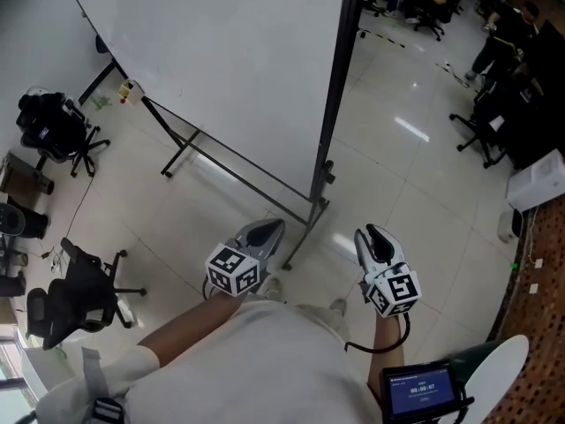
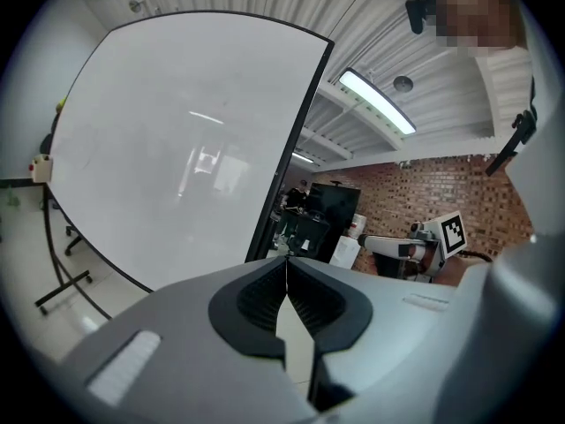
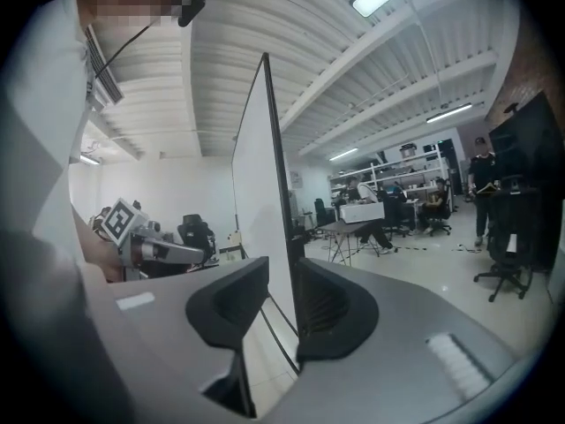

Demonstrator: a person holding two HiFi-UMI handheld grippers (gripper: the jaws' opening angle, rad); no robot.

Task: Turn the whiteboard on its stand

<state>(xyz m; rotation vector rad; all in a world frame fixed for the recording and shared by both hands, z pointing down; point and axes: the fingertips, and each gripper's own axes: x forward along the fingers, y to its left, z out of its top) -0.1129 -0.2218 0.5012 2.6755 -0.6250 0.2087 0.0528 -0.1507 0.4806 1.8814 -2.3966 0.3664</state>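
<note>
1. Whiteboard [image 1: 229, 69] upright on its black stand [image 1: 313, 210], just ahead of my tongs.
2. Left tongs [image 2: 287, 259] closed, empty; right tongs [image 3: 282, 268] parted, gripping nothing.
3. Glossy pale floor [image 1: 397, 175]; black office chair [image 1: 75, 294] left of whiteboard.

A glossy pale tiled floor [image 1: 415, 175] reflects bright streaks of light across an open office. Black swivel chairs [image 1: 57, 131] cluster at 9 o'clock in the head view, with more black office chairs [image 1: 481, 135] at 3 o'clock. A red brick wall [image 2: 415, 197] closes the far side beneath a white ribbed ceiling [image 3: 265, 25] and a long fluorescent strip light [image 2: 378, 102].
</note>
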